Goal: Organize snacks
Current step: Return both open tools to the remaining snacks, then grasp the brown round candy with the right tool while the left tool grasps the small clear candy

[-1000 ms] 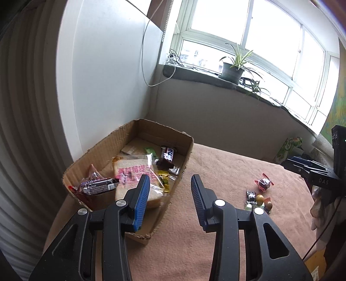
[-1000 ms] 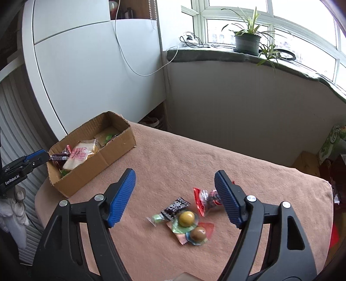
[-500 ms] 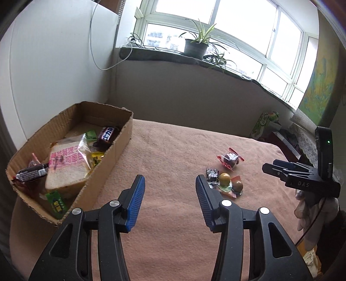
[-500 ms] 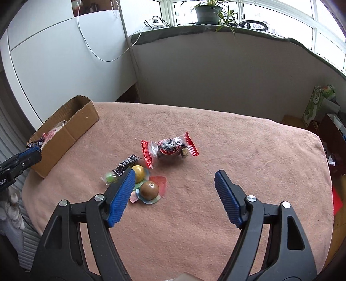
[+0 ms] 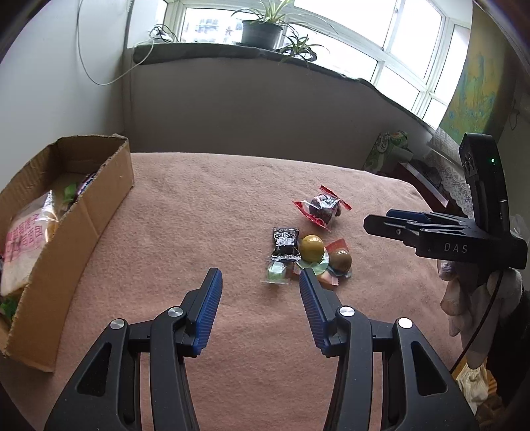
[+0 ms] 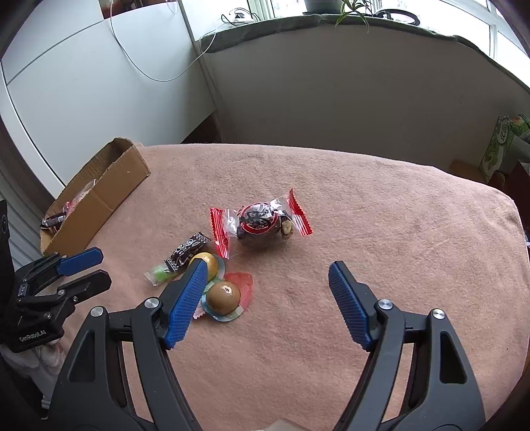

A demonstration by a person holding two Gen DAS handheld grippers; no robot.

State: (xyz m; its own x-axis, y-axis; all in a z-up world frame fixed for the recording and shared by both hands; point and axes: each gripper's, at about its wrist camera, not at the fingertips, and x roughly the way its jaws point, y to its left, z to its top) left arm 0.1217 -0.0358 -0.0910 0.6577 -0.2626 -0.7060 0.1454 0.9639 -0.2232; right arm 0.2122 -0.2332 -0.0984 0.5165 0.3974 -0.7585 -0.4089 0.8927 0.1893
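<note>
Loose snacks lie on the pink cloth: a red-ended clear packet [image 6: 261,223] [image 5: 320,207], a black sachet [image 5: 284,243] [image 6: 186,250], a green candy [image 5: 276,273] [image 6: 159,274], a yellow ball sweet [image 5: 311,248] [image 6: 208,261] and a brown ball sweet [image 5: 340,259] [image 6: 224,295]. The cardboard box [image 5: 96,199] [image 6: 109,185] at the left holds a bread bag [image 5: 25,232] and other snacks. My left gripper [image 5: 258,278] [image 6: 86,268] is open and empty, just short of the green candy. My right gripper [image 6: 266,270] [image 5: 394,220] is open and empty, above the ball sweets and the red packet.
The pink cloth [image 5: 198,205] covers the table, which ends at a grey wall under a windowsill with a potted plant [image 5: 261,30]. A white cabinet [image 6: 82,83] stands behind the box. A green bag [image 5: 386,149] and clutter sit past the right edge.
My left gripper has swung from the box toward the loose snacks. My right gripper has moved closer to them and lower; the red packet now sits between its fingers' line of view.
</note>
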